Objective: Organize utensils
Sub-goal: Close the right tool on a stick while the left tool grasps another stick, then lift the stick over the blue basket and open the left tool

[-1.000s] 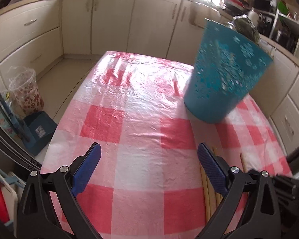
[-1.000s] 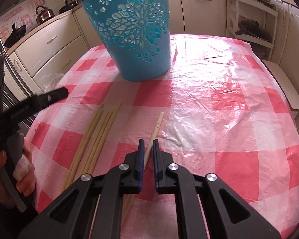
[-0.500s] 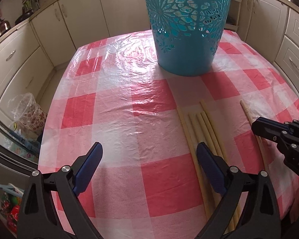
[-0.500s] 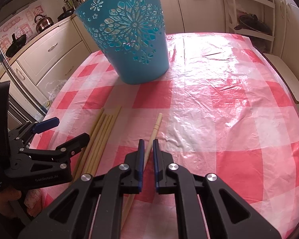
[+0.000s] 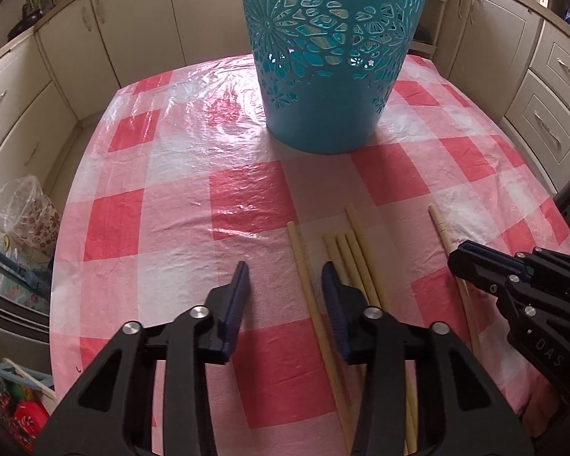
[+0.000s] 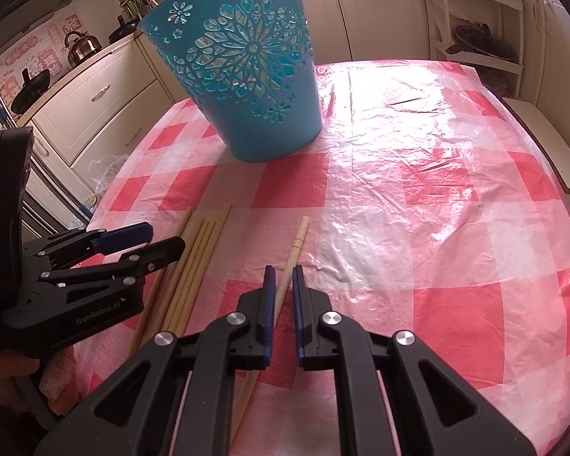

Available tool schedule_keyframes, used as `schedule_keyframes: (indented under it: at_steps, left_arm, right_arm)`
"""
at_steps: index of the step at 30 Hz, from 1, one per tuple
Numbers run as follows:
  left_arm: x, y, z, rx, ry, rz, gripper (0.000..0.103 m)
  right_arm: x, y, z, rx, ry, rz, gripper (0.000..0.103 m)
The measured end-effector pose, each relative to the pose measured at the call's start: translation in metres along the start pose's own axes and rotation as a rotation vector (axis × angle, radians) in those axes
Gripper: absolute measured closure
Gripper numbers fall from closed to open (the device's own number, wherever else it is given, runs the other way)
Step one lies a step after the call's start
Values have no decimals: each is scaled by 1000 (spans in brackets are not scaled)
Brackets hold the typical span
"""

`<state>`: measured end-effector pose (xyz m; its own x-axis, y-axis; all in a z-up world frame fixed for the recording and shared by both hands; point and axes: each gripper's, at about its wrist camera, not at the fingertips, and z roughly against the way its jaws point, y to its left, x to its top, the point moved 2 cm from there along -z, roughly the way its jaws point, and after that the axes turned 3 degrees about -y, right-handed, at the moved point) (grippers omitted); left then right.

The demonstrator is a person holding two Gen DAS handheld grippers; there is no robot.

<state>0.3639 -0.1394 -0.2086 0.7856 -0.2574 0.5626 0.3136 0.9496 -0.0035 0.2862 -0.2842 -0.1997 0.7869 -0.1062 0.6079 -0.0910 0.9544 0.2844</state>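
Narrowed since a moment ago, my left hand-held gripper (image 5: pixel 285 277) straddles the leftmost chopstick (image 5: pixel 304 266) of the bundle on the tabletop (image 5: pixel 171 209). My right hand-held gripper (image 6: pixel 283 285), almost closed, brackets the lone chopstick (image 6: pixel 294 247), likely bound for the blue basket (image 6: pixel 247 76).

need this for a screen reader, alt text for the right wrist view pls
The right tool straddles a lone chopstick lying on a red-and-white checked tablecloth, fingers narrowly apart. To its left, the left tool hovers over a bundle of chopsticks, with a blue cut-out basket standing beyond.
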Motion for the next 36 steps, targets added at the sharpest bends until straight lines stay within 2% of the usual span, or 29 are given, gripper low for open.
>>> schedule_keyframes:
  at_steps: [1,2,4,9,11,16,19,23,25,30,36]
  left_arm:
    - [2,1,0,-17,6,7,84]
    - [3,2,0,-29,12,15,85]
    - [4,2,-1,-29,23,16,86]
    - [7,-7,-5,34,38,-47,86]
    - [8,-12,-5,18,40,-66,97]
    - [5,-11,7,-2,4,-34,99]
    - [9,-7,35,-72,-83,14,99]
    - [26,-1,89,-182,-263,57,99]
    - [39,2,114,-206,-347,71,99]
    - [80,6,161,-224,-516,96,99]
    - [142,7,184,-199,-663,132,99]
  right_arm:
    - [0,0,0,0,0,0,94]
    - [0,0,0,0,0,-1,94]
    - [0,0,0,0,0,-2,94]
    - [1,1,-1,-3,-2,5,93]
    - [1,1,-1,-2,-3,5,93]
    - [2,2,-1,-2,-4,5,93]
    - [2,2,-2,-3,-5,6,93]
    - [2,2,-2,-4,-6,5,92]
    - [2,3,-2,-4,-6,5,92]
    - [2,3,-3,-3,-7,3,92]
    - [2,3,-2,-2,-7,1,92]
